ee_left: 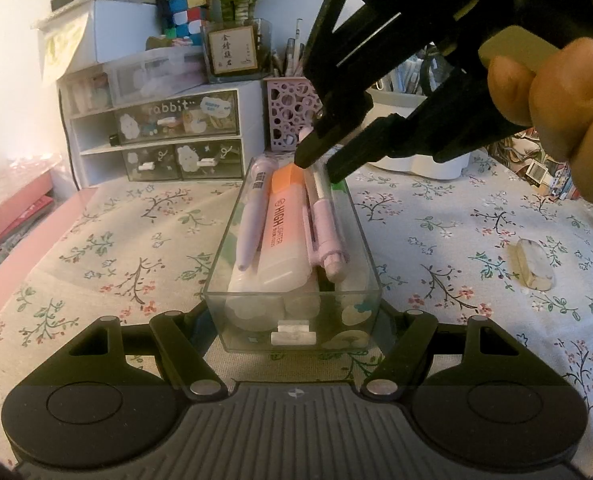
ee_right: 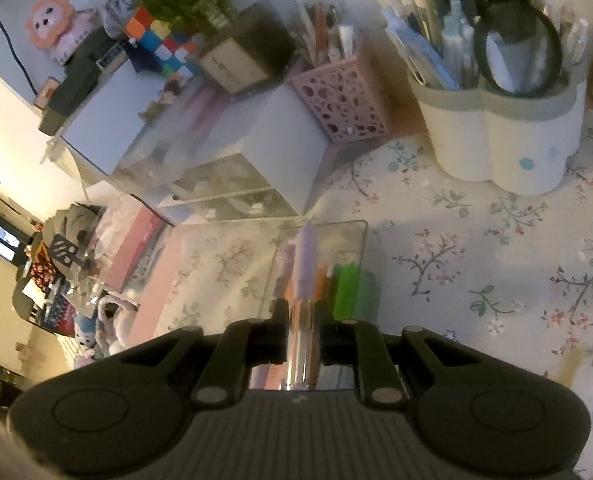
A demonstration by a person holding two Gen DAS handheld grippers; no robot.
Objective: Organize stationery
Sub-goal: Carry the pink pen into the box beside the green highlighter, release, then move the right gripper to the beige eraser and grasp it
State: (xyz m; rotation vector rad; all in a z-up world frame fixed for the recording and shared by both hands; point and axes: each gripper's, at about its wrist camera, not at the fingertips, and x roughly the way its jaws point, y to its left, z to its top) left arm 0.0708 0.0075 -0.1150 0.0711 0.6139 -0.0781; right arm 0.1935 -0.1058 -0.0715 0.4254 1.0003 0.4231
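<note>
Right wrist view: right tongs [ee_right: 301,330] pinch a clear-barrelled pen [ee_right: 302,320] above the tray [ee_right: 360,240].

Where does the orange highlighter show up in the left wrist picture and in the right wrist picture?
Left wrist view: the orange highlighter lies centre frame in the clear drawer, between two lilac pens, its cap at the far end.
Right wrist view: only an orange sliver shows, low centre, beside the lilac pen gripped there.
Shared landmark: the pink perforated pen cup, behind the drawer in both.
</note>
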